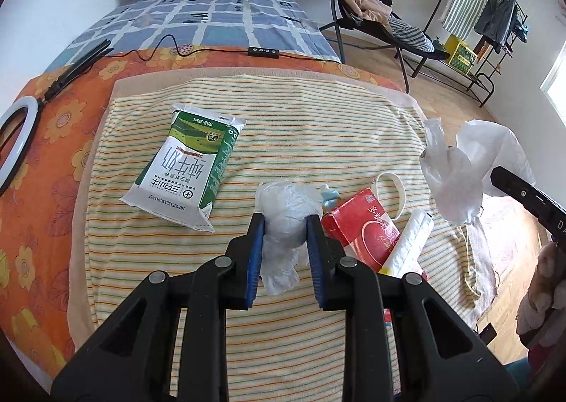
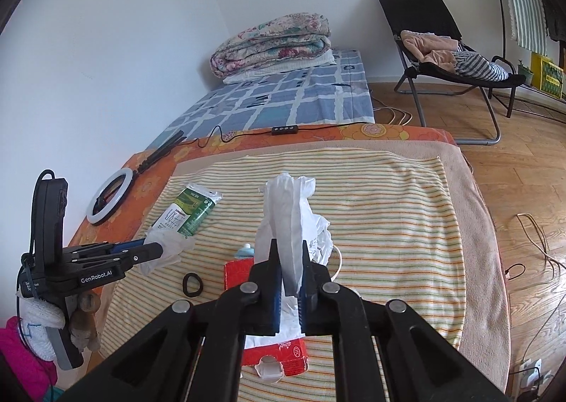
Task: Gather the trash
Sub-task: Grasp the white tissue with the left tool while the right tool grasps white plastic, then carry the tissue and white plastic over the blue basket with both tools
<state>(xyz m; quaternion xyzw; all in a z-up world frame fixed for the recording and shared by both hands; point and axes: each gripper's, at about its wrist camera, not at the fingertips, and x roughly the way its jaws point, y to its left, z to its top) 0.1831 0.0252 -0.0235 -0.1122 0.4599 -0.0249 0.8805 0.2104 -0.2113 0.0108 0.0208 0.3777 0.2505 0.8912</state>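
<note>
My left gripper (image 1: 285,221) is shut on a crumpled white tissue wad (image 1: 286,221), held just above the striped towel (image 1: 283,112). It also shows in the right wrist view (image 2: 152,250), with the wad (image 2: 166,250) at its tips. My right gripper (image 2: 289,253) is shut on a white plastic bag (image 2: 290,218), which hangs at the right in the left wrist view (image 1: 456,165). A green and white milk pouch (image 1: 187,168) lies on the towel to the left. A red tissue box (image 1: 364,225), a white bag roll (image 1: 410,242) and a small blue-capped bottle (image 1: 329,195) lie right of the wad.
A white ring (image 1: 391,189) lies behind the red box and a black loop (image 2: 192,283) left of it. A ring light (image 2: 109,200) and cable with controller (image 2: 284,129) lie on the orange cover. Folded quilts (image 2: 272,44), a black chair (image 2: 442,58) and a clothes rack (image 1: 488,12) stand beyond.
</note>
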